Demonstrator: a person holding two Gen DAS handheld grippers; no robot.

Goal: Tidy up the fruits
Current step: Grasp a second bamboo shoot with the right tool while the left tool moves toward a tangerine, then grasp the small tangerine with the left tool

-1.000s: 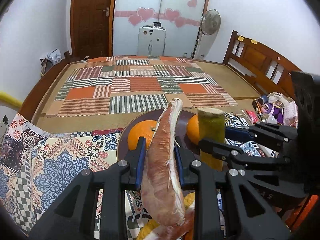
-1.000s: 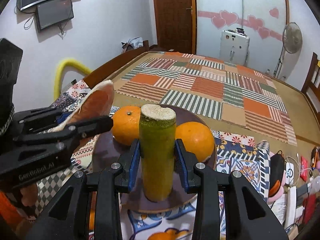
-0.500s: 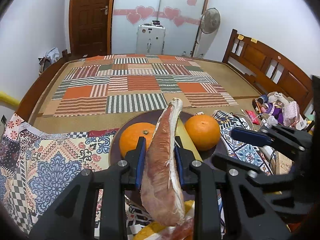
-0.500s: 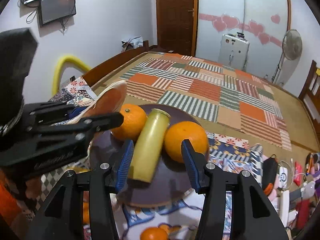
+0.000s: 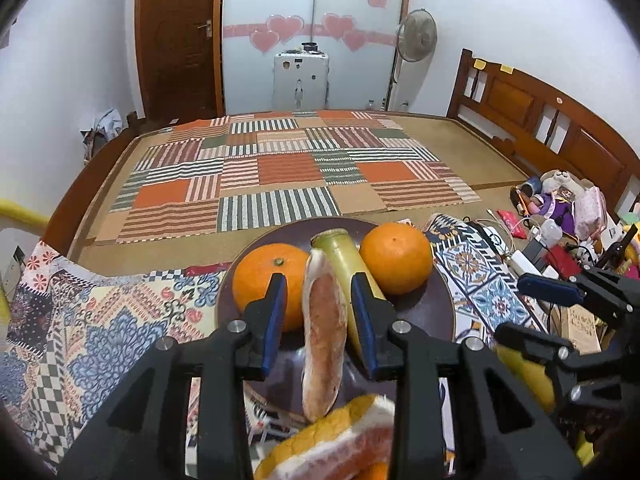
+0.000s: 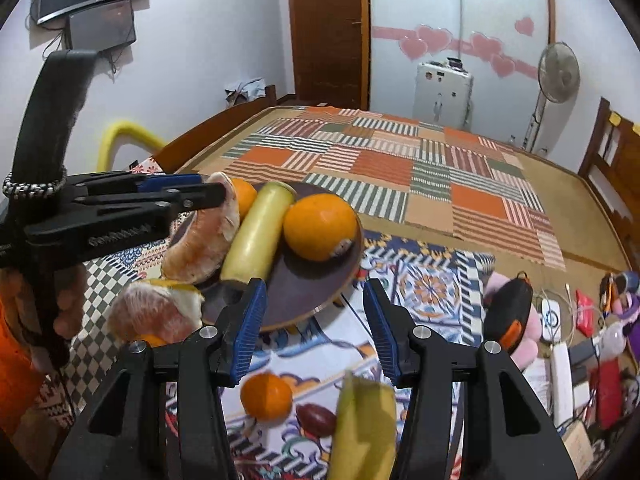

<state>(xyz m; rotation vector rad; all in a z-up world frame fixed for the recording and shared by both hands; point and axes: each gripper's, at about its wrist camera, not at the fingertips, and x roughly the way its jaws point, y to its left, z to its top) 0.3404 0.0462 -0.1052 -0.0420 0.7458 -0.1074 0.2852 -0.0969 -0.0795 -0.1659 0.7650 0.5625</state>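
Left gripper (image 5: 320,316) stands open around the fruit slice (image 5: 323,344) I'm lowering, its long axis along my fingers over the plate (image 5: 436,312) just ahead, while my right gripper (image 6: 314,332) hangs open, empty, just short of the plate.

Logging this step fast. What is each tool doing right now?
Left tool: open, the pomelo slice loose between its fingers over the plate.
Right tool: open, holding nothing.
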